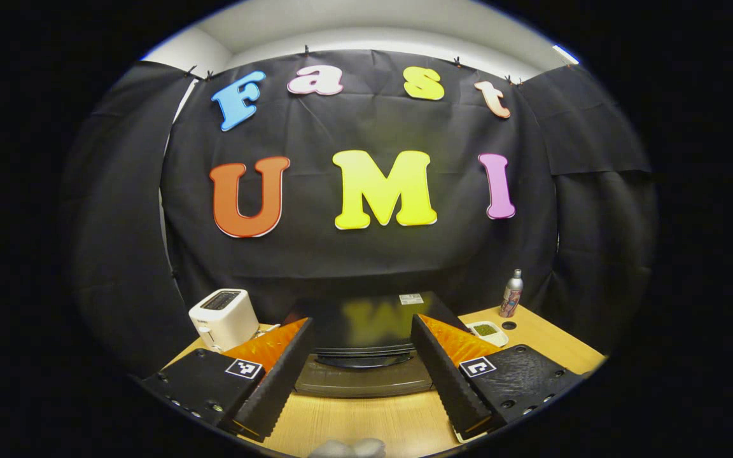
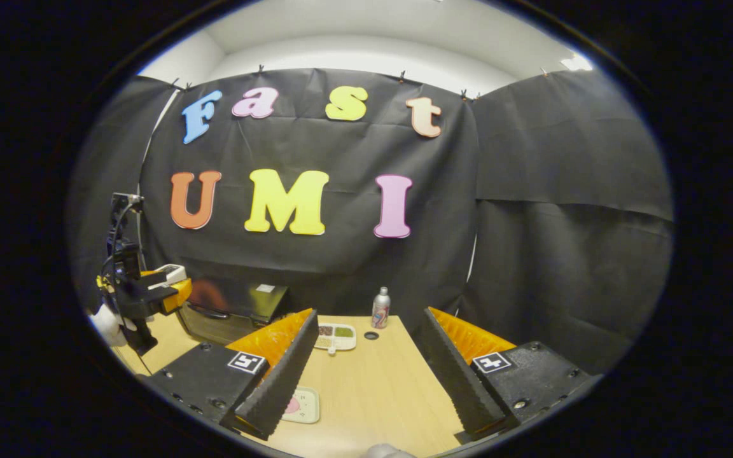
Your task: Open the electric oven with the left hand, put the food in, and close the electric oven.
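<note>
Left claw (image 1: 361, 375) spread, empty, facing closed oven (image 1: 366, 340) at counter (image 1: 366, 423) back. Right claw (image 2: 366, 375) spread, empty. Food plate (image 2: 301, 404) near its left finger.

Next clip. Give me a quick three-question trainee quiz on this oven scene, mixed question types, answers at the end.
1. True or false: the oven door is shut.
2. Which appliance stands left of the oven in the left gripper view? A) toaster B) kettle C) blender
3. Fill in: in the right gripper view, a plate with pink food lies beside the right gripper's ____ finger.

Key:
1. True; the left gripper faces the oven with its fingers spread, not yet on the handle.
2. A.
3. Left; the plate is partly hidden behind that finger.
</note>
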`<state>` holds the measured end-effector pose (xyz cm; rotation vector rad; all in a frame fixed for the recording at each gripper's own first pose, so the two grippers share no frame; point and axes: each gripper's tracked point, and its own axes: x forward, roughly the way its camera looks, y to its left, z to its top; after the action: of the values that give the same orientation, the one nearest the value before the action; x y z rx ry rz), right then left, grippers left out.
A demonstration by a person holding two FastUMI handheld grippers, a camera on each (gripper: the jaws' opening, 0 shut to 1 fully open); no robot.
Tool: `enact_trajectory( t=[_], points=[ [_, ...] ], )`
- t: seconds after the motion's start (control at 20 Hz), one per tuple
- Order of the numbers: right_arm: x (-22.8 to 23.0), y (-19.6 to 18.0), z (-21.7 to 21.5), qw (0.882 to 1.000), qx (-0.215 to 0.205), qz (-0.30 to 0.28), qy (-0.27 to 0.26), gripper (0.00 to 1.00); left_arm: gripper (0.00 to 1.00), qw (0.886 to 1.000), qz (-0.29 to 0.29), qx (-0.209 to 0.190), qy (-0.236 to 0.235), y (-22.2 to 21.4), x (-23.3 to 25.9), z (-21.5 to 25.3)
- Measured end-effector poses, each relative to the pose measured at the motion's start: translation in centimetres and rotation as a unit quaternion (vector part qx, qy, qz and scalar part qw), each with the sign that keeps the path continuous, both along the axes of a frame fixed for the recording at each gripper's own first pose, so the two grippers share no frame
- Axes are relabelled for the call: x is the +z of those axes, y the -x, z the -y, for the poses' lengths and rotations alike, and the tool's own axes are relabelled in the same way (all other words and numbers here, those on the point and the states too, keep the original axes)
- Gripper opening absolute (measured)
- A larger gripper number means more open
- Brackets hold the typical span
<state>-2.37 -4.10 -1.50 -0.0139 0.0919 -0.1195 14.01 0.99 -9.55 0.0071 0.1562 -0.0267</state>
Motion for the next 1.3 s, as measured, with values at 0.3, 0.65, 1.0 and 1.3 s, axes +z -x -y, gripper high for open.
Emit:
enact_trajectory(
  t=[0.3, 0.65, 1.0, 1.3],
  points=[
    [-1.4, 0.9, 1.7, 0.999, -0.025, -0.029, -0.001, 1.0, 0.97, 0.999, -0.048, 0.005, -0.002, -5.1, -6.0, 0.5],
    [-2.1, 1.8, 2.6, 0.999, -0.038, -0.029, -0.008, 1.0, 0.97, 0.997, -0.073, -0.006, -0.014, -6.8, -9.5, 1.1],
    [-1.6, 3.1, 2.3, 0.999, -0.027, -0.025, -0.013, 1.0, 0.96, 0.995, -0.1, -0.006, -0.004, -5.3, -10.1, 1.0],
    [-2.6, 2.7, 0.8, 0.999, 0.003, -0.037, -0.016, 1.0, 0.96, 0.994, -0.107, -0.01, 0.002, -1.5, -11.0, 0.6]
  ],
)
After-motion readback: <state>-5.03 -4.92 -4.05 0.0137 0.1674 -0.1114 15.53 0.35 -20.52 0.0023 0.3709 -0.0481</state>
